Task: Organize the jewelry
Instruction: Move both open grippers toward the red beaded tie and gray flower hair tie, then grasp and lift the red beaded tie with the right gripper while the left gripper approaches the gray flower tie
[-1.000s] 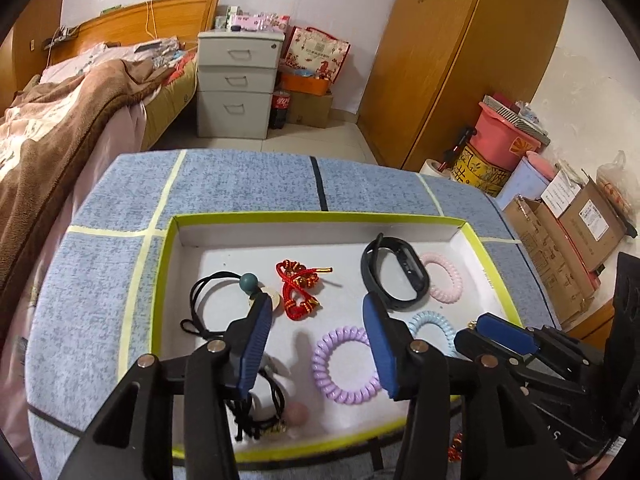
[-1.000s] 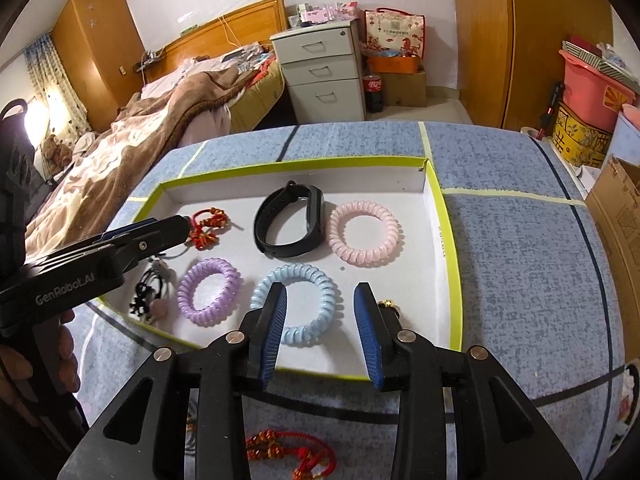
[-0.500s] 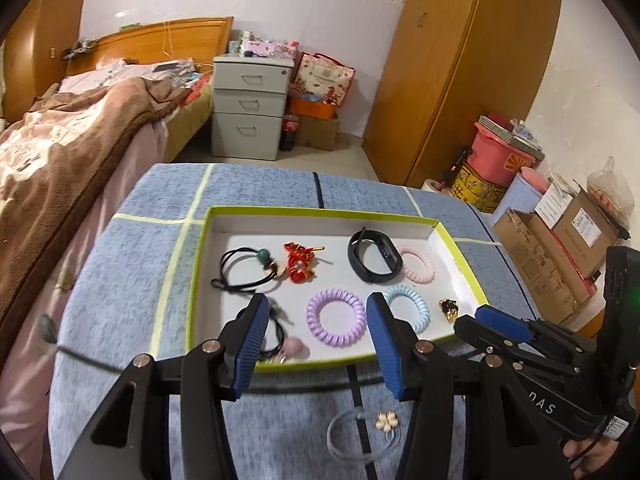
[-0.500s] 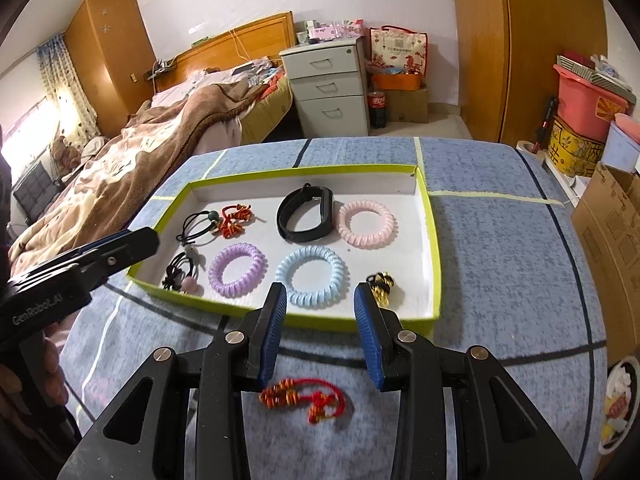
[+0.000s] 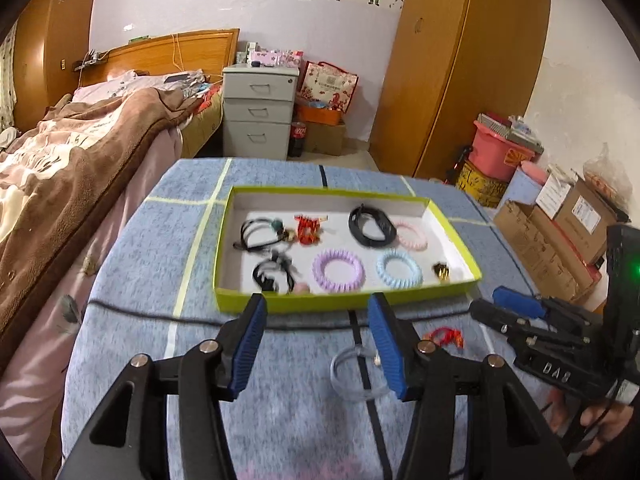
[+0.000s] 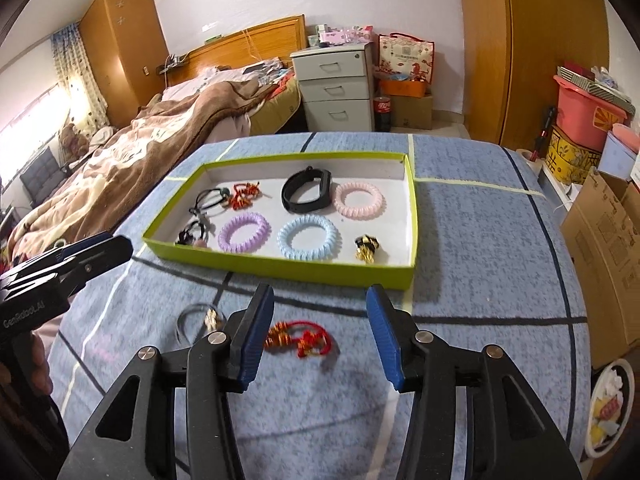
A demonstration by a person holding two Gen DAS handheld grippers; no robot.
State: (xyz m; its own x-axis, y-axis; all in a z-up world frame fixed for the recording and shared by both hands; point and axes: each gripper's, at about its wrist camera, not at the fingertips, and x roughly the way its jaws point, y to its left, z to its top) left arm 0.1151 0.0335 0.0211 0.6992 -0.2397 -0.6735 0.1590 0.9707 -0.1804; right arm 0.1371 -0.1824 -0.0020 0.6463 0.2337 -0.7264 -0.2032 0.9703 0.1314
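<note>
Red bracelet (image 6: 299,337) straight ahead between right gripper's (image 6: 320,336) opening, empty jaws, long axis crosswise, left gripper (image 5: 316,348) also opening, empty, nearer clear ring (image 5: 354,376).

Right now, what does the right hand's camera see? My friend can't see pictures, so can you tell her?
The right gripper, its jaws opening and empty, hangs over a red and gold charm bracelet on a blue cloth. Behind it, a green tray holds three coil hair ties, a black band and other small pieces. The left gripper shows at the left edge.

Bed (image 6: 168,148), grey drawers (image 6: 334,90), wooden wardrobe (image 6: 532,48).
</note>
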